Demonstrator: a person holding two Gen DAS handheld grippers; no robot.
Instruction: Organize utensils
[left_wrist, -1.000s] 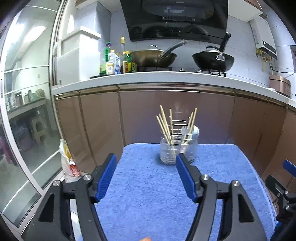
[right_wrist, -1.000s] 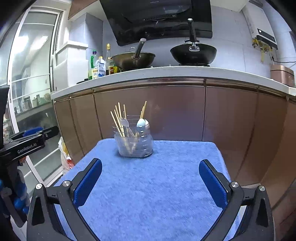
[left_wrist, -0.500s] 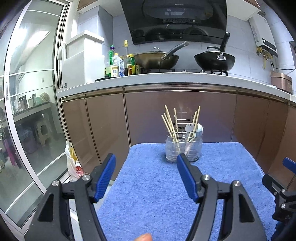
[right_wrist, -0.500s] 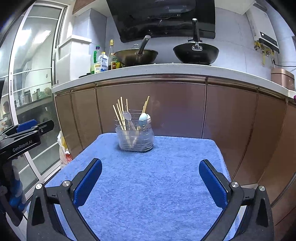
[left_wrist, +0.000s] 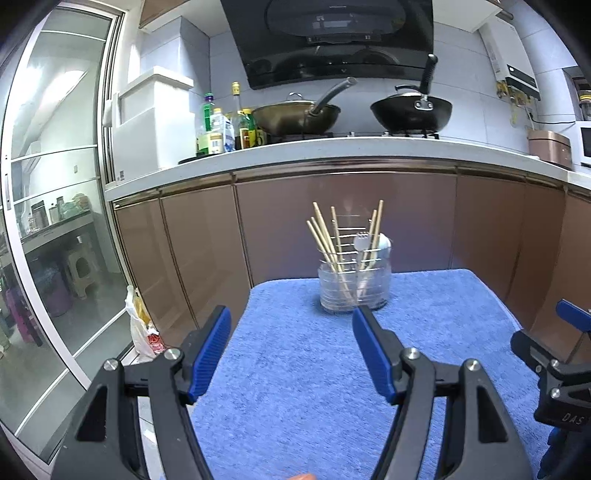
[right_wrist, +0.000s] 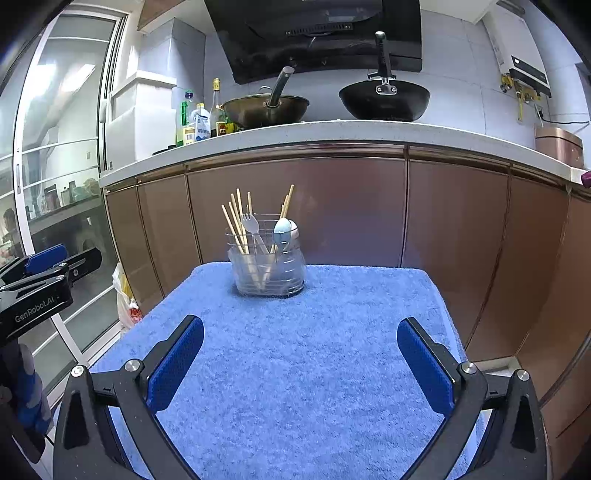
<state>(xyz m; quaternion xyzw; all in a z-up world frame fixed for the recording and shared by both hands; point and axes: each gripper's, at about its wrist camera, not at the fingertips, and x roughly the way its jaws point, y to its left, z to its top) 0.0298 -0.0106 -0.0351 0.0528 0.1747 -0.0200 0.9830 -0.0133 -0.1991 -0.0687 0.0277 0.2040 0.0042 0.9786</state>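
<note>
Now left gripper (left_wrist: 291, 332) farther back, holder (left_wrist: 354, 284) smaller; right gripper (right_wrist: 301, 341) empty

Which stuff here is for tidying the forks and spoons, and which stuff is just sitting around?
For the job:
clear plastic utensil holder
wooden chopsticks
white plastic fork
pale blue spoon
open left gripper
open right gripper

Just sitting around:
two dark woks
bottles on the counter
copper-coloured rice cooker
plastic bag on the floor

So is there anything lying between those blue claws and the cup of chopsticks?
No. In both wrist views, only bare blue towel lies between the right gripper, the left gripper and the utensil holder.
</note>
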